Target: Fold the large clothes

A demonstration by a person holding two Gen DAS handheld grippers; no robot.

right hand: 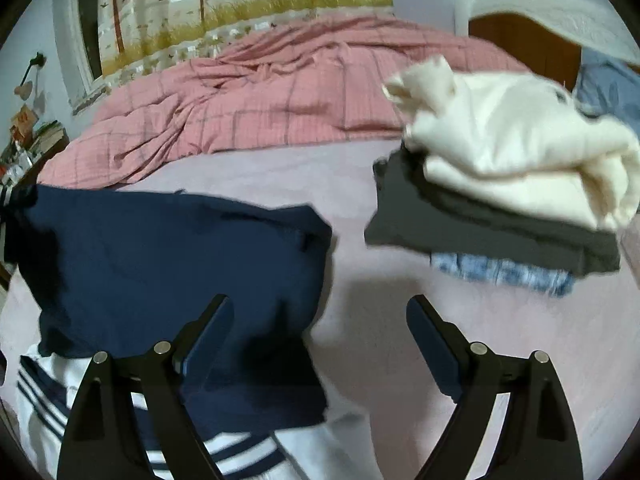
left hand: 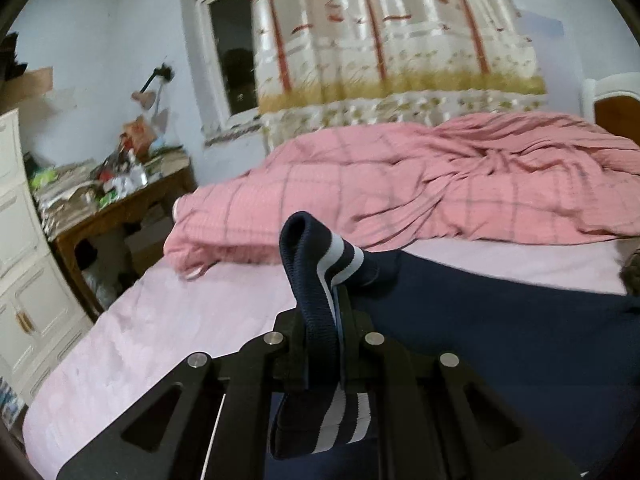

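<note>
left claw [left hand: 334, 304] clenched on navy striped cuff [left hand: 316, 256] | right claw [right hand: 320, 340] released above bed [right hand: 360, 280]

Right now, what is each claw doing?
Left claw: closed on the navy garment's striped cuff.
Right claw: open, holding nothing.

- Pale bluish walls [left hand: 80, 52] enclose the room.
- A white-framed window [left hand: 224, 40] shows dark panes, half covered by a curtain [left hand: 380, 32] printed with red-trunked trees.
- A bed [left hand: 160, 320] in a pink sheet carries a rumpled pink checked quilt [left hand: 400, 176] along its far edge.
- A cluttered wooden side table [left hand: 120, 208] stands beside the bed.
- A white cabinet [left hand: 24, 264] stands at left.
</note>
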